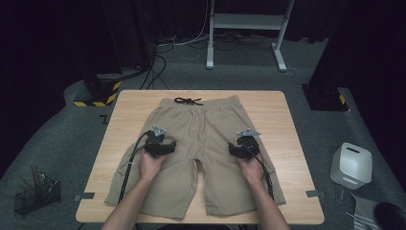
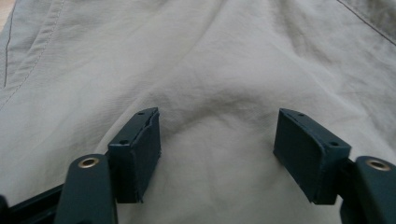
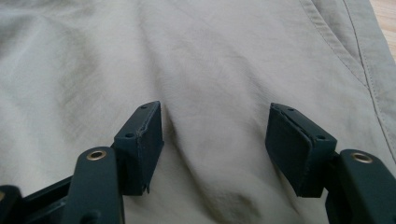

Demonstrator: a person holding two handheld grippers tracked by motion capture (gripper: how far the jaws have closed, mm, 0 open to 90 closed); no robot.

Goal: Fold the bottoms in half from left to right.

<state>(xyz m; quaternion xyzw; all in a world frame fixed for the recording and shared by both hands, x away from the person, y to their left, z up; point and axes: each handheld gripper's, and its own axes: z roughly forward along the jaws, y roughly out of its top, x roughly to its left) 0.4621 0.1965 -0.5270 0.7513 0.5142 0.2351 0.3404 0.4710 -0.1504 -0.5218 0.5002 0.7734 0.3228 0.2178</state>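
Two forearms enter from the near table edge, each hand wrapped around a gripper. Left gripper point(image 1: 161, 142) sits over the left leg of the khaki shorts point(image 1: 201, 143); right gripper point(image 1: 245, 143) sits over the right leg, the two well apart and roughly level with each other. Left gripper view: both black jaws spread wide, fabric lying under and between them with a soft raised fold running through the gap, pads not pinching it. Right gripper view: jaws likewise spread wide, a shallow crease in the cloth between them, nothing clamped; a stitched side seam runs along the right edge of that view. Black cables trail from each gripper back over the shorts toward the near edge. Shorts lie flat, spread across the middle of the wooden table point(image 1: 129, 105), hems toward the person, waistband at the far side with a black drawstring point(image 1: 188, 101) tied at its centre. Beyond the table: grey carpet, loose cables, a white frame stand point(image 1: 246, 28). On the floor, a white box point(image 1: 352, 165) to the right, a wire basket point(image 1: 37, 194) to the left.
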